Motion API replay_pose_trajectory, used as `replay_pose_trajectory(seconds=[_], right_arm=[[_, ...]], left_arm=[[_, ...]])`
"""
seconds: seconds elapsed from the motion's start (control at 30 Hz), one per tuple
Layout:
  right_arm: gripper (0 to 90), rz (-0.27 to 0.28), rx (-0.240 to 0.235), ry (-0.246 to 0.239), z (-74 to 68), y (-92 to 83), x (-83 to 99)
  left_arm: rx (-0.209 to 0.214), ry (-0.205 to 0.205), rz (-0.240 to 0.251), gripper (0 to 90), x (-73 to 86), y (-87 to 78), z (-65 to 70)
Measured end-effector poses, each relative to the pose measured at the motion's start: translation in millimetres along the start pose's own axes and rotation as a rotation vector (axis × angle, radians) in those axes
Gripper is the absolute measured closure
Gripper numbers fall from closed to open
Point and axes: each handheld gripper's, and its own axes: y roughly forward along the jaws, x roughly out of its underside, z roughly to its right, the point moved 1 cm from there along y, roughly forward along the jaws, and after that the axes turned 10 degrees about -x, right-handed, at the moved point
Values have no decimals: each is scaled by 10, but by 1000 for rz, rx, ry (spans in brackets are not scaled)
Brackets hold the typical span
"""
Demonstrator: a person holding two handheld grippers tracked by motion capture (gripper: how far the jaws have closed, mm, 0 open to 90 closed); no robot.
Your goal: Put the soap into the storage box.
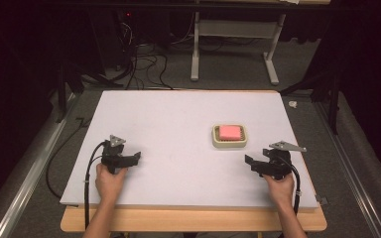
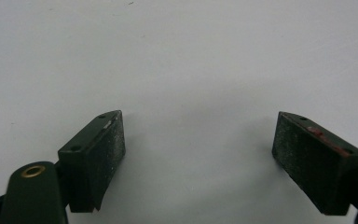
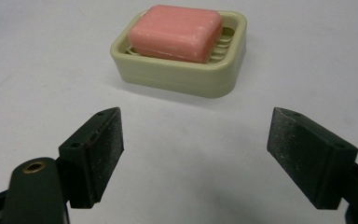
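Note:
A pink bar of soap (image 1: 230,132) lies in a cream soap dish (image 1: 230,144) right of the table's middle. In the right gripper view the soap (image 3: 177,31) rests on the ribbed floor of the dish (image 3: 182,77), a short way ahead of the jaws. My right gripper (image 1: 252,163) is held near the table's front right, just right of and nearer than the dish, open and holding nothing (image 3: 193,156). My left gripper (image 1: 135,157) sits at the front left, open over bare white surface (image 2: 198,156).
The table is covered by a white mat (image 1: 178,129) with a wooden edge (image 1: 188,220) at the front. Beyond the far edge stand a grey table frame (image 1: 233,34) and tangled cables (image 1: 144,62) on the floor. Black cables trail from both grippers.

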Motion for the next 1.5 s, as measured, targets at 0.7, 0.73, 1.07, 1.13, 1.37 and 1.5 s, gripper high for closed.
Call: replay_pose_trajectory(seconds=[0.7, 0.73, 1.07, 1.13, 1.37, 1.5], right_arm=[[190, -41, 15, -9, -21, 110, 167], [190, -41, 16, -11, -23, 116, 174], [190, -65, 40, -33, -37, 191, 232], [190, -75, 51, -35, -42, 206, 244], [187, -115, 71, -51, -46, 278, 275], [177, -144, 109, -96, -94, 316, 280]], left_arm=[[0, 2, -1, 175, 0, -1, -1], [0, 2, -1, 175, 0, -1, -1], [0, 0, 0, 175, 0, 0, 0], [0, 0, 0, 175, 0, 0, 0], [-1, 1, 0, 175, 0, 0, 0], [-1, 2, -2, 175, 0, -2, 1]])
